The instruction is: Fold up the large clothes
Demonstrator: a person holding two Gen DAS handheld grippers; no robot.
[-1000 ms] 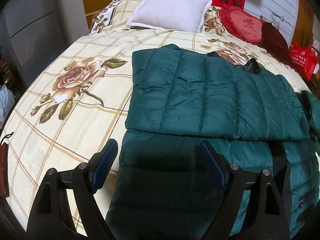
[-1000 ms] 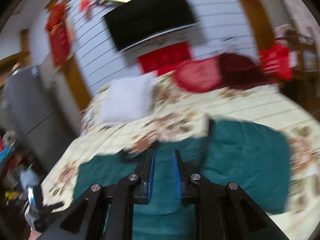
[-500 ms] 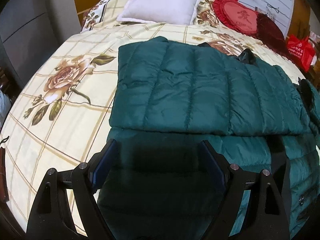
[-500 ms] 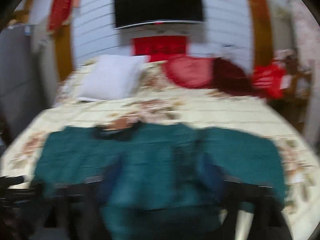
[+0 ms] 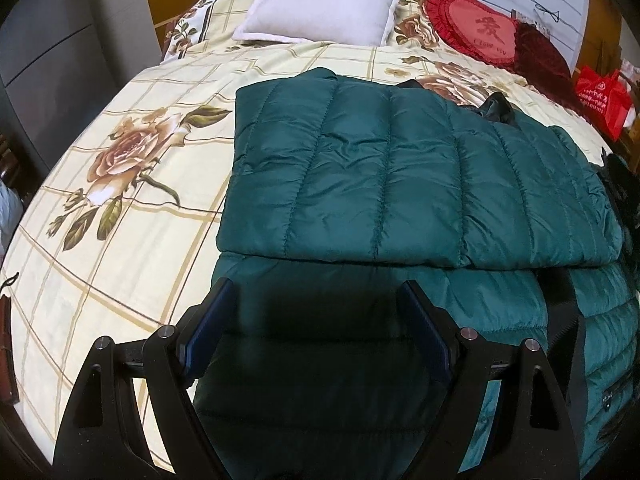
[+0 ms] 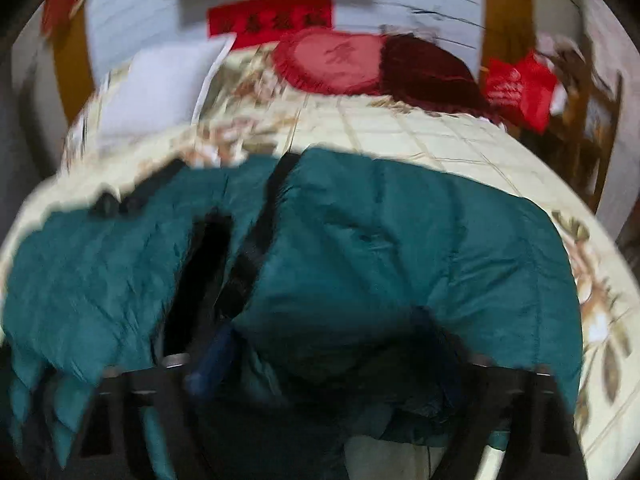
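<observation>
One puffy green jacket (image 5: 400, 184) lies spread across the flowered bedspread (image 5: 132, 216), with a sleeve or side panel already folded over its upper half and the lower hem nearest the cameras. It looks light, soft and springy; the shiny quilted shell will likely slide on itself and puff back up after a fold, so each fold probably needs pressing flat. The best hold seems to be a thick pinch at the hem or an outer edge, taking both layers, not the slick middle.

The left gripper (image 5: 316, 328) hangs with its jaws spread wide over the jacket's near left corner, nothing between the pads. The right gripper (image 6: 320, 364) is blurred; its jaws have just been closing after a wide opening, and green fabric bulges between them at the right hem, though whether the pads press on it cannot be told.

Compared with a second ago, the right camera has dropped from looking at the wall and television towards the jacket, while the left view has hardly changed.
</observation>
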